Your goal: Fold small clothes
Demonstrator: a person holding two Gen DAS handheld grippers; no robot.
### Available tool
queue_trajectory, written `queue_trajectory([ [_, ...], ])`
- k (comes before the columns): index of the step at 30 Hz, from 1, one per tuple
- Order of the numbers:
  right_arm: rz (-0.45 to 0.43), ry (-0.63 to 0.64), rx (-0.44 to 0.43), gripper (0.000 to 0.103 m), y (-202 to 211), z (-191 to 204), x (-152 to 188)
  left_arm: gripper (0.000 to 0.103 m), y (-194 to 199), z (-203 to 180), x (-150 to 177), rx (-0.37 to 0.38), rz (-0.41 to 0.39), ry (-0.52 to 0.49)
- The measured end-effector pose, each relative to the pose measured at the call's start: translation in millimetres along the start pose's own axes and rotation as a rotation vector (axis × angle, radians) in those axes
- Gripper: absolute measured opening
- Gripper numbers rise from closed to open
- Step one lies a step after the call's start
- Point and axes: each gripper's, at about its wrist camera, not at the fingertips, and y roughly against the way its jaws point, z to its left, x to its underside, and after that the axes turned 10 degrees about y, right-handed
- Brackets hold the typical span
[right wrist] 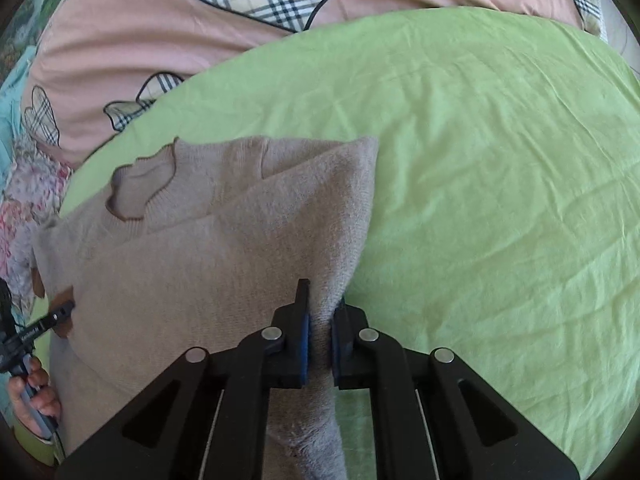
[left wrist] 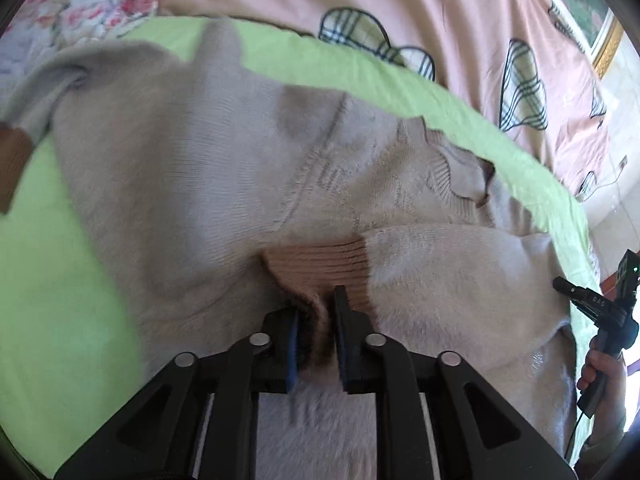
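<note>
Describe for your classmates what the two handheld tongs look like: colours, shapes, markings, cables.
Both the left tongs and right tongs are matte black, with triangular cut-out linkage arms, round silver pivot pins and blue pads inside the fingers. Seen sideways, the right tongs carry small pale lettering, a green light and a thin black cable.

The right claw (right wrist: pixel 319 340) pinches the right edge of a beige knit sweater (right wrist: pixel 192 264) lying on a green sheet (right wrist: pixel 500 200). At far left, the left claw (right wrist: pixel 60 310) touches its brown cuff (right wrist: pixel 66 294).
</note>
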Motion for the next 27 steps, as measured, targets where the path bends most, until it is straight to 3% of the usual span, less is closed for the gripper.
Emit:
queue_trajectory([
  [1, -0.022, -0.007, 0.013, 0.016, 11, 2, 1, 0.017, 8, 4, 1, -0.005, -0.008, -0.001],
  [2, -0.038, -0.012, 0.015, 0.026, 19, 4, 3, 0.017, 17, 9, 3, -0.005, -0.021, 0.003],
  [3, -0.073, -0.027, -0.023, 0.038, 32, 8, 8, 0.017, 26, 16, 5, -0.002, -0.029, 0.012],
  [5, -0.108, -0.031, -0.111, 0.045, 46, 17, 16, 0.02, 39, 32, 5, -0.016, -0.042, 0.043],
  [9, -0.103, -0.013, -0.259, 0.045, 61, 50, 42, 0.027, 61, 78, -6, -0.112, -0.103, 0.128],
  [13, -0.053, 0.001, -0.331, 0.045, 57, 77, 65, 0.051, 78, 125, -33, -0.219, -0.163, 0.206],
  [16, -0.017, 0.023, -0.358, 0.045, 53, 96, 77, 0.08, 89, 158, -63, -0.293, -0.222, 0.247],
  [19, 0.014, 0.044, -0.367, 0.045, 47, 108, 85, 0.083, 90, 193, -95, -0.337, -0.253, 0.298],
  [22, 0.041, 0.044, -0.382, 0.046, 41, 117, 91, 0.083, 78, 215, -123, -0.367, -0.233, 0.278],
  [24, 0.057, 0.052, -0.38, 0.046, 37, 122, 93, 0.081, 64, 219, -137, -0.363, -0.192, 0.236],
  [25, 0.063, 0.053, -0.38, 0.046, 35, 123, 94, 0.059, 58, 219, -141, -0.366, -0.181, 0.211],
  [26, 0.067, 0.052, -0.379, 0.046, 34, 125, 95, 0.018, 52, 217, -143, -0.345, -0.159, 0.181],
  [27, 0.074, 0.05, -0.378, 0.046, 32, 126, 96, 0.014, 48, 216, -144, -0.305, -0.128, 0.164],
])
